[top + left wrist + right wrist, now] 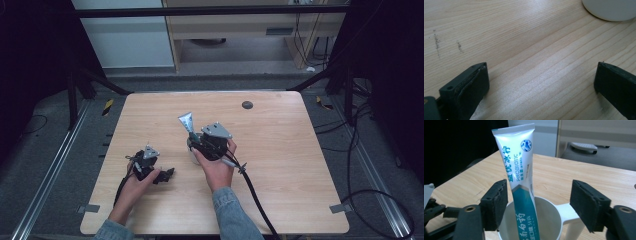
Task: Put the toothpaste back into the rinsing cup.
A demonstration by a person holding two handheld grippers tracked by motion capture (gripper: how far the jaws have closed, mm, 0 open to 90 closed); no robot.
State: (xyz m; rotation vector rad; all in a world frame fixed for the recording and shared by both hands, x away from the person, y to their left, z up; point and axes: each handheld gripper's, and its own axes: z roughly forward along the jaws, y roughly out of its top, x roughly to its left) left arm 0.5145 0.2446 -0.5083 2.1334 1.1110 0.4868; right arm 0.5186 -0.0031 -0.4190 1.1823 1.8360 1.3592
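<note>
A: Okay, quick pass. Where's the toothpaste tube (520,182)?

B: Standing in the white cup (549,220), cap end down, crimped end up, leaning a bit toward the left in the right gripper view. Cup handle sticks out to the right there. In the high view the tube (186,121) pokes up just left of the right claw (207,145), around the middle of the desk (280,165).

A: Right claw state?

B: Jaws spread on both sides of the tube. Left pad sits very close to it and I can't tell whether it brushes the tube; right pad is well apart. So no grip, nothing held. It hovers over the cup rim.

A: Left claw (541,82)?

B: Wide apart too, holding nothing, only bare wood grain between the jaws. Low over the desk. Edge of a white round thing (610,10) in the far right corner of the left gripper view, probably the cup, can't confirm.

A: Left claw in the high view?

B: Near left part of the desk (150,167), well left of the cup, held in the person's left hand (137,187). Right hand (217,170) wraps the other gripper, cable trailing off the near edge.

A: Anything else on the desk?

B: Small dark round spot (247,105) at the far side.
</note>
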